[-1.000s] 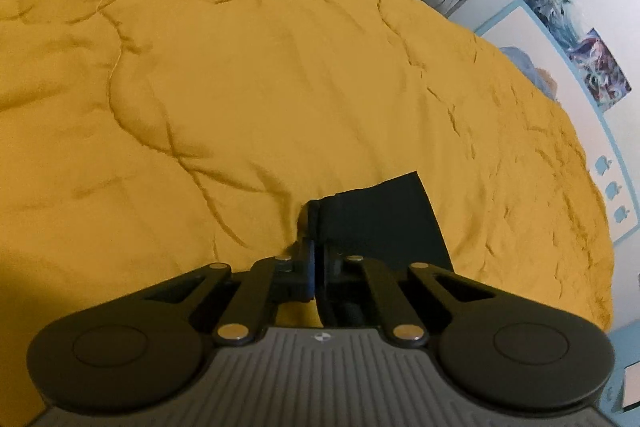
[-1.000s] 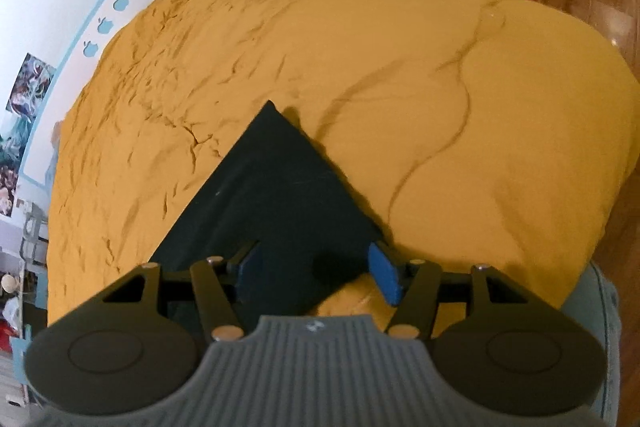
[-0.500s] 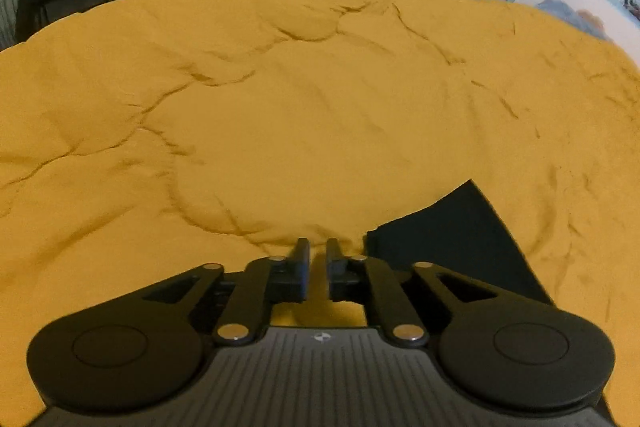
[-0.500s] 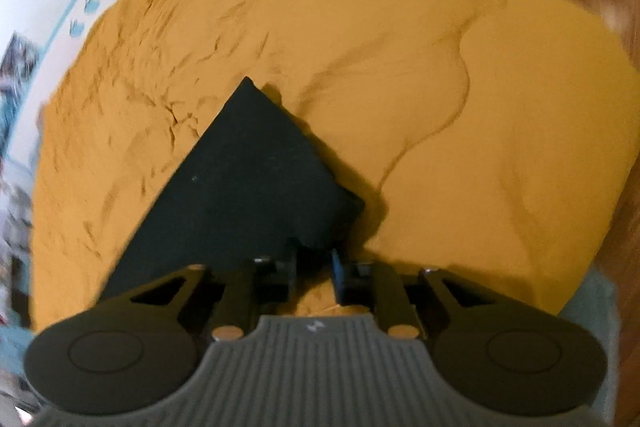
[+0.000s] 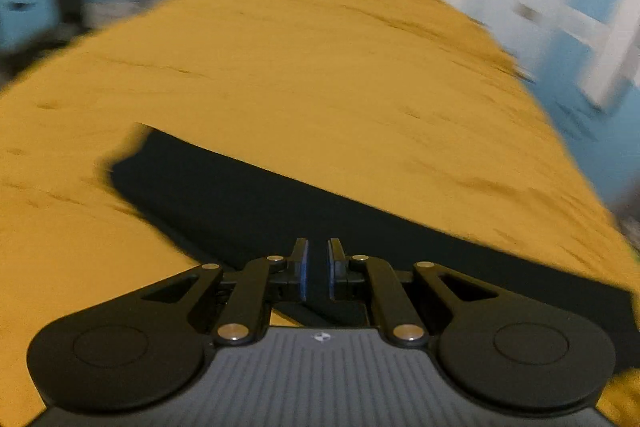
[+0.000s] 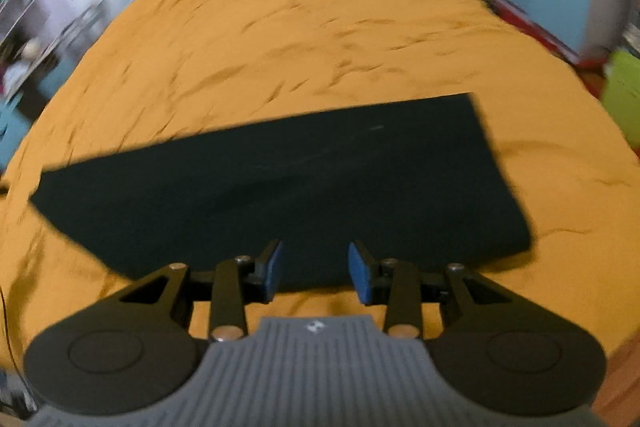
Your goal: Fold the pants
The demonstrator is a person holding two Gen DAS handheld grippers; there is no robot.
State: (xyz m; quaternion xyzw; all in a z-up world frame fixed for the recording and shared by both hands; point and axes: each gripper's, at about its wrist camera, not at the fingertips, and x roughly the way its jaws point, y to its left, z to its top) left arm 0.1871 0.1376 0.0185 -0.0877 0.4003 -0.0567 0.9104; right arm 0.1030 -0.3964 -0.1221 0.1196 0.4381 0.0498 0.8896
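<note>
- Black pants lay folded into a long flat panel on the mustard-yellow bedspread, directly ahead of the right gripper and stretching well past it on both sides.
- Seen from the right wrist, the near edge of the pants ran just in front of and partly under the blue pads, and the panel's far right corner sat up and to the right of the tongs.
- The right gripper's jaws stood wide apart with nothing between them; only dark cloth and a strip of yellow bedding showed in the gap.
- From the left wrist, the pants formed a dark band slanting from ahead and left of the left gripper down to its right, passing beneath the fingers.
- The left gripper's jaws were nearly together, with a narrow slit left between the blue pads; no cloth was caught in it, and the dark fabric showed behind the slit.
- Whether either set of fingertips touched the fabric could not be told.
- Both views were smeared by motion blur, so the room beyond the bed read only as blue and white shapes; a lime-green container stood beyond the bed's edge, far to the right of the right tongs.
</note>
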